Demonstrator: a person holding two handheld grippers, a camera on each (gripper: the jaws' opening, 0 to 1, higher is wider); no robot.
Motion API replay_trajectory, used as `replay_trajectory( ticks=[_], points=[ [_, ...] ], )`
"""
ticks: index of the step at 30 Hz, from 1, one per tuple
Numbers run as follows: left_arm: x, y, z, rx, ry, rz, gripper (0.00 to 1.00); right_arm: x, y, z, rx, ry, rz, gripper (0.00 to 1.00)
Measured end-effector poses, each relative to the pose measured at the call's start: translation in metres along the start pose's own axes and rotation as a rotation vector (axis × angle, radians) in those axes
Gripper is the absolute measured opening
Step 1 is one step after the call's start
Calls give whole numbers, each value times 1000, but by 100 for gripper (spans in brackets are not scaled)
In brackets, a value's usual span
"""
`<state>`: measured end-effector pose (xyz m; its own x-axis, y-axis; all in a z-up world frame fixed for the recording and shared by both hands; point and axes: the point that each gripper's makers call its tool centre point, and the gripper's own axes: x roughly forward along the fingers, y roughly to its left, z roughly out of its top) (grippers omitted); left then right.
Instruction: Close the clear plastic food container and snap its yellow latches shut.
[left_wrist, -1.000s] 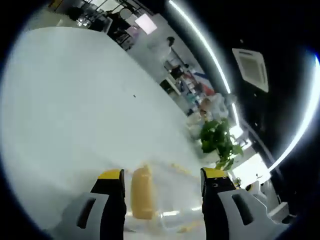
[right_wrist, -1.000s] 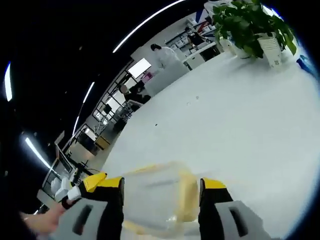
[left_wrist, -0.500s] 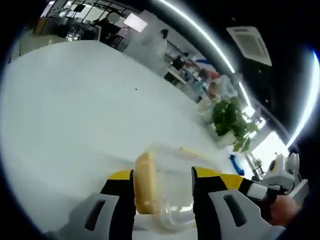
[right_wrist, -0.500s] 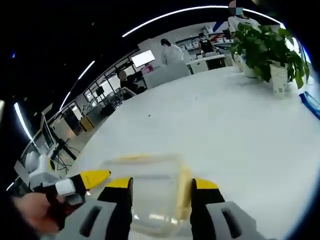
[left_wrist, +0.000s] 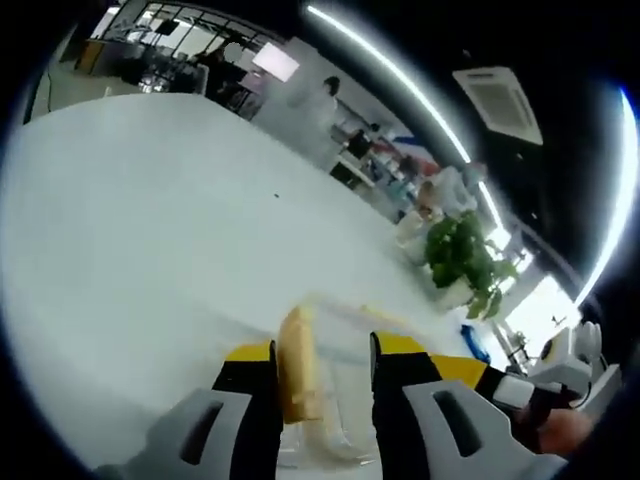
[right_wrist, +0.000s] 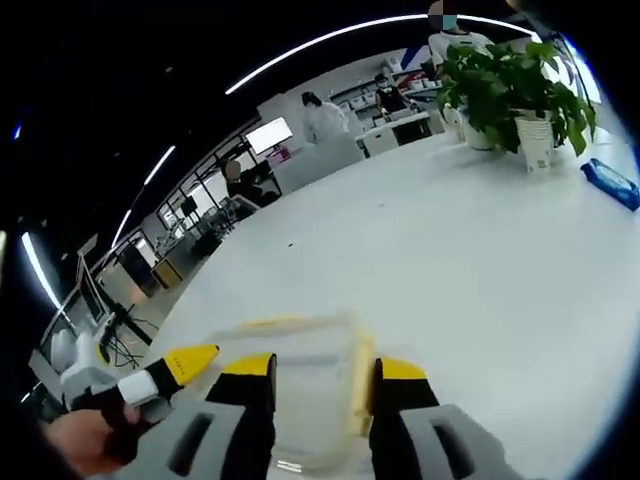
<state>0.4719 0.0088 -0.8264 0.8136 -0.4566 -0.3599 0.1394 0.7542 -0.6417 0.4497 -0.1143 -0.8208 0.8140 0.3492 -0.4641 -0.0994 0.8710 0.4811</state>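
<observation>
Clear plastic food container (left_wrist: 335, 385) sits on a broad white table (left_wrist: 140, 230), caught between two hand-held grippers working it from opposite sides. In the left gripper view, the left gripper (left_wrist: 322, 375) has its yellow-tipped jaws drawn close on either side of one yellow latch (left_wrist: 298, 365), which stands against the container's end wall; whether the pads actually press the latch cannot be told. At the right edge of that view the other gripper comes in, held in a person's hand (left_wrist: 565, 435). In the right gripper view, the right gripper (right_wrist: 322, 385) has its jaws narrowed around the container (right_wrist: 300, 385), with another yellow latch (right_wrist: 360, 385) lying just inside its right jaw and a yellow strip along the far rim; the grip looks snug, though contact is blurred. The left gripper (right_wrist: 150, 375) enters that view from the lower left, its yellow tip beside the container and a hand (right_wrist: 85, 440) behind it. A potted green plant (right_wrist: 505, 75) stands well away at the far end of the table, with a blue object (right_wrist: 610, 185) near it. People (right_wrist: 320, 120) work in the office beyond.
</observation>
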Motion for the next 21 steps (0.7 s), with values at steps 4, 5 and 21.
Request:
replay_trajectory(
  ticks=[4, 5, 21],
  points=[
    [0, -1, 0, 4, -8, -4, 32, 2, -2, 0, -18, 0, -9, 35],
    [1, 0, 1, 2, -13, -4, 32, 3, -3, 1, -24, -3, -14, 35],
    [-3, -3, 0, 135, 65, -35, 39, 3, -3, 4, -108, -21, 19, 39]
  ],
)
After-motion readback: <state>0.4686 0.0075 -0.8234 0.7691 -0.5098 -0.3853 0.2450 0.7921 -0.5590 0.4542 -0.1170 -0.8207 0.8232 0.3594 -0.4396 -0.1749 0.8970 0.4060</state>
